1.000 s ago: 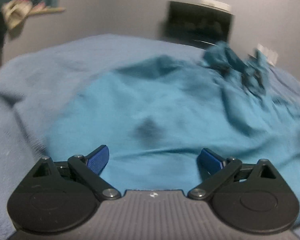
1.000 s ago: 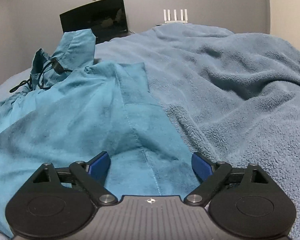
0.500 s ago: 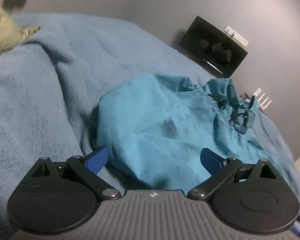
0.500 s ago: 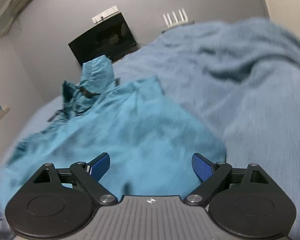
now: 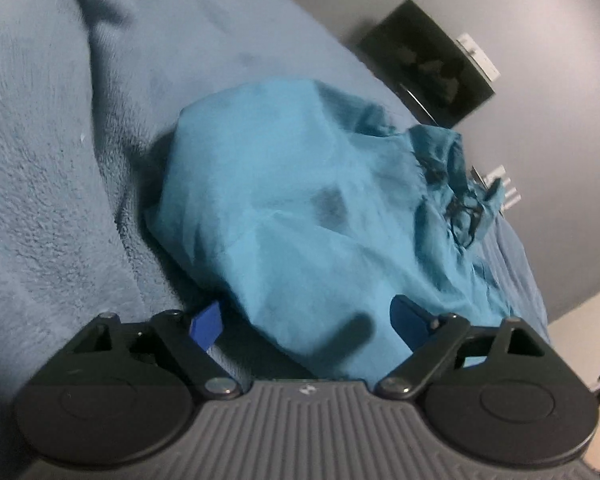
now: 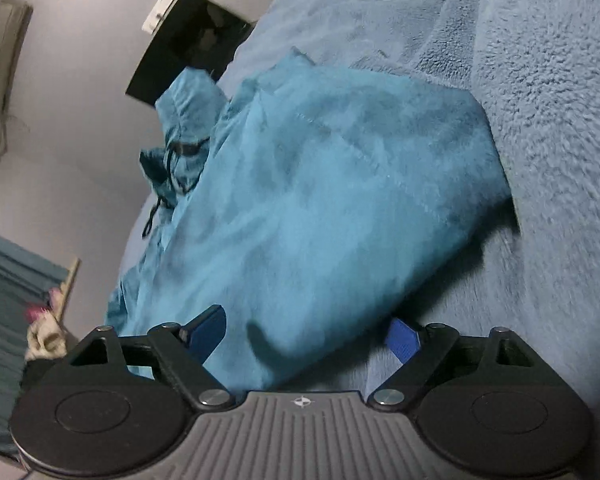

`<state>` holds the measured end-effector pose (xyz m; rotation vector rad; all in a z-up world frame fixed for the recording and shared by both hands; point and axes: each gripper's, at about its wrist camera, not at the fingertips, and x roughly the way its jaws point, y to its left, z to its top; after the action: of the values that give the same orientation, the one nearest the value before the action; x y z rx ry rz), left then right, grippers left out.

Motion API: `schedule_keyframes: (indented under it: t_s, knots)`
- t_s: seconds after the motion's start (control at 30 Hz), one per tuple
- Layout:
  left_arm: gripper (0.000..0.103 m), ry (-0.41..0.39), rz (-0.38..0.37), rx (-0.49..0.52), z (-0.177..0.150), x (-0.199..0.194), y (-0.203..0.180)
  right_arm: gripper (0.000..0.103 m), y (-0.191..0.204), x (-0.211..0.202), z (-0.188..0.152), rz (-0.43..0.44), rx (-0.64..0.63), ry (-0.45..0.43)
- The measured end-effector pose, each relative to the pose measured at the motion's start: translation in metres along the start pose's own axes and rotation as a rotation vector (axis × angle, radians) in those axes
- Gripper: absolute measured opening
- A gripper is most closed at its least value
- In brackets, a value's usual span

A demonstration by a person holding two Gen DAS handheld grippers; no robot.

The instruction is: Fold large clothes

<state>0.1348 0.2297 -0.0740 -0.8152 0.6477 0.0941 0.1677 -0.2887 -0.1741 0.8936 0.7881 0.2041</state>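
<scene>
The teal garment (image 5: 300, 208) lies on a bed covered by a blue blanket (image 5: 52, 184), its near end just ahead of both grippers.

On the left, the left hand-held gripper (image 5: 306, 320) stands wide, its jaws having just been closing a little; the garment's near left corner lies between the blue pads, but they do not press on it. This side edge looks rounded and already turned in.

On the right, the right hand-held gripper (image 6: 302, 332) is likewise wide and has just been closing slightly, with the near right corner between its pads, ungripped. Here a stitched seam runs along a straight, doubled-looking edge (image 6: 492, 152).

As a judgement: the sides seem folded inward to make a long narrow panel, and the lengthwise fold, near end over far end, is still to do.

The long axis runs away from the grippers toward the wall. The far end, a bunched part with a black drawcord (image 6: 172, 160), points at the dark screen (image 6: 188, 44).
</scene>
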Motion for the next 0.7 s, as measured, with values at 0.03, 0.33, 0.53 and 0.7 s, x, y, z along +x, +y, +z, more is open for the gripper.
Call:
schedule_keyframes:
  t_s: [0.03,0.33,0.53,0.7]
  knots:
    - [0.088,-0.01,-0.009,-0.025,0.001,0.004,0.003,0.087,-0.003,0.004,0.003,0.009,0.012,-0.015]
    - [0.088,-0.14,-0.002,-0.162,0.004,0.029,0.016,0.067,0.004,0.02,0.027,0.068,-0.039,-0.148]
    - [0.076,-0.142,0.012,-0.167,0.01,0.046,0.014,0.047,-0.016,0.043,0.046,0.056,0.056,-0.144]
    - [0.017,-0.146,-0.01,-0.156,0.01,0.031,0.009,0.013,0.0,0.04,0.049,0.094,-0.026,-0.153]
